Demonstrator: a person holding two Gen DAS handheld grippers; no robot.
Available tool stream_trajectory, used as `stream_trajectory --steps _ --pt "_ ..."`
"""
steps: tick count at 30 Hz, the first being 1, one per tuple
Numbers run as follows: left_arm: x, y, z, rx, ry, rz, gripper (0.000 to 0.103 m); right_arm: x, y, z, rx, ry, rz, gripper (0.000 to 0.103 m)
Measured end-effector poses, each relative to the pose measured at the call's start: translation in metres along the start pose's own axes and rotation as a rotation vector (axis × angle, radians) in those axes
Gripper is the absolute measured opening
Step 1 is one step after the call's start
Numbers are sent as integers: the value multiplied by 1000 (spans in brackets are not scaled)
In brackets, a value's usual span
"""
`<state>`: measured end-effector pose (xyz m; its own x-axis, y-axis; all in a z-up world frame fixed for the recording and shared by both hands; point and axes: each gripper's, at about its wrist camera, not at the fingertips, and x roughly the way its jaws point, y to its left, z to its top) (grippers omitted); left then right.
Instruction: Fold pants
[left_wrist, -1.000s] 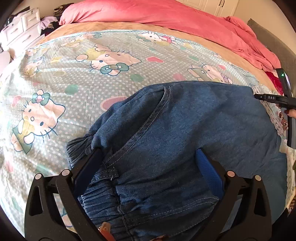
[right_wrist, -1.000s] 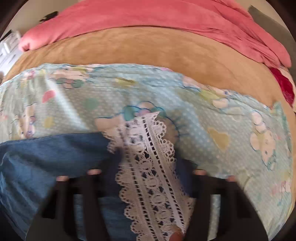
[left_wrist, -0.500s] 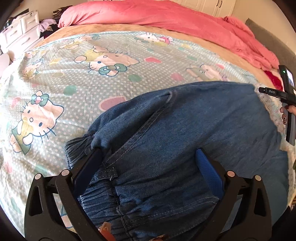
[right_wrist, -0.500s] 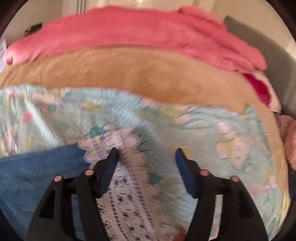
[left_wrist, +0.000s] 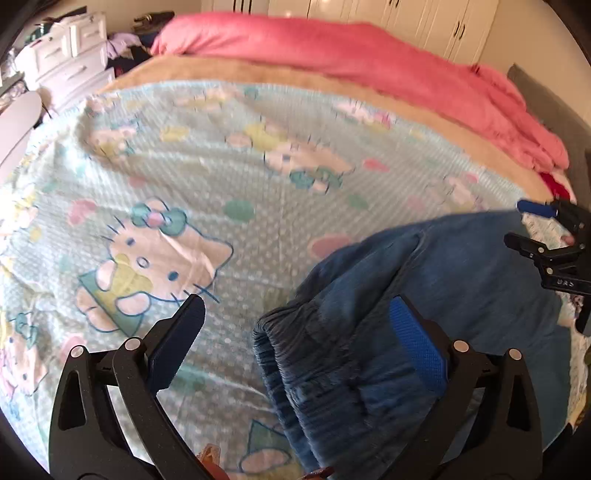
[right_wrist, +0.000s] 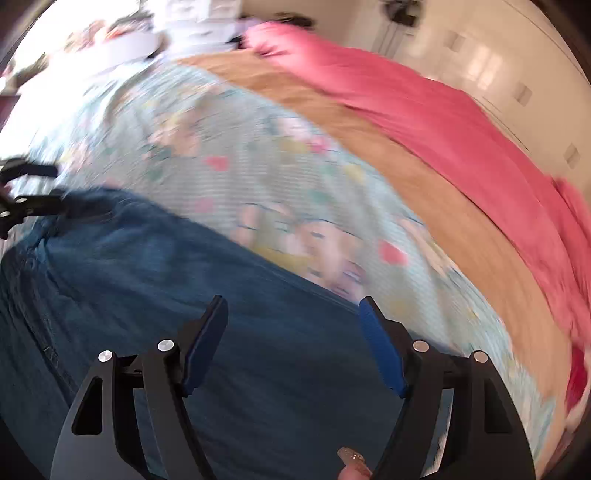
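Blue denim pants (left_wrist: 424, 295) lie folded on a cartoon-cat bedsheet (left_wrist: 184, 184), elastic waistband (left_wrist: 280, 354) toward me. My left gripper (left_wrist: 295, 325) is open just above them: its right finger (left_wrist: 413, 343) is over the denim, its left finger (left_wrist: 181, 332) over bare sheet, and the waistband's end lies between without being pinched. My right gripper (right_wrist: 291, 310) hovers over the flat denim (right_wrist: 184, 295) with its jaws opening and nothing held between them. Each gripper shows at the edge of the other's view: the right gripper (left_wrist: 546, 236) and the left gripper (right_wrist: 26, 192).
A pink duvet (left_wrist: 369, 66) and a tan blanket (left_wrist: 258, 77) cover the far side of the bed. White drawers (left_wrist: 70, 48) stand at the far left, wardrobe doors (left_wrist: 424, 22) behind the bed. Bare sheet stretches left of the pants.
My right gripper let go of the white lace hem, opened, rolled and swung left over the denim. My left gripper, open throughout, slid left off the waistband.
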<state>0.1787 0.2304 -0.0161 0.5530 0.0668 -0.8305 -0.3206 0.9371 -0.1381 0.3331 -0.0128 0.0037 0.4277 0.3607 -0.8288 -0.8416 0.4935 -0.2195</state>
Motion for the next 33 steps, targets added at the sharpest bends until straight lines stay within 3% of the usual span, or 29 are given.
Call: stream_trajectory --steps 3,8,10,12,14,18,20,22,24,27,33 --pt "14 -2 -2 3 36 -6 94 13 8 13 -10 16 34 72" --pt "23 -9 -1 26 27 28 94 21 23 28 -40 37 88 72" --pt "25 -8 -2 24 20 27 88 27 34 33 -88 56 91 72" --pt "23 -8 -1 12 5 17 59 34 45 37 -139 75 92 72" --pt "21 -10 1 19 -5 -8 39 39 54 40 -174 83 80 72" --pt "6 -20 0 58 -43 -26 20 45 67 42 -264 92 50 71" --pt "-6 -24 0 78 -79 -34 18 45 72 41 -286 93 60 60" --pt "-20 -28 -2 106 -126 -34 18 43 81 38 -303 103 102 28" --pt "-27 -31 -5 119 -146 -43 18 40 94 32 -350 106 84 18" --pt "-33 -33 -8 128 -157 -49 18 33 103 31 -320 92 36 8" --pt "-52 -36 -14 135 -187 -86 19 -17 89 11 -146 -23 27 5"
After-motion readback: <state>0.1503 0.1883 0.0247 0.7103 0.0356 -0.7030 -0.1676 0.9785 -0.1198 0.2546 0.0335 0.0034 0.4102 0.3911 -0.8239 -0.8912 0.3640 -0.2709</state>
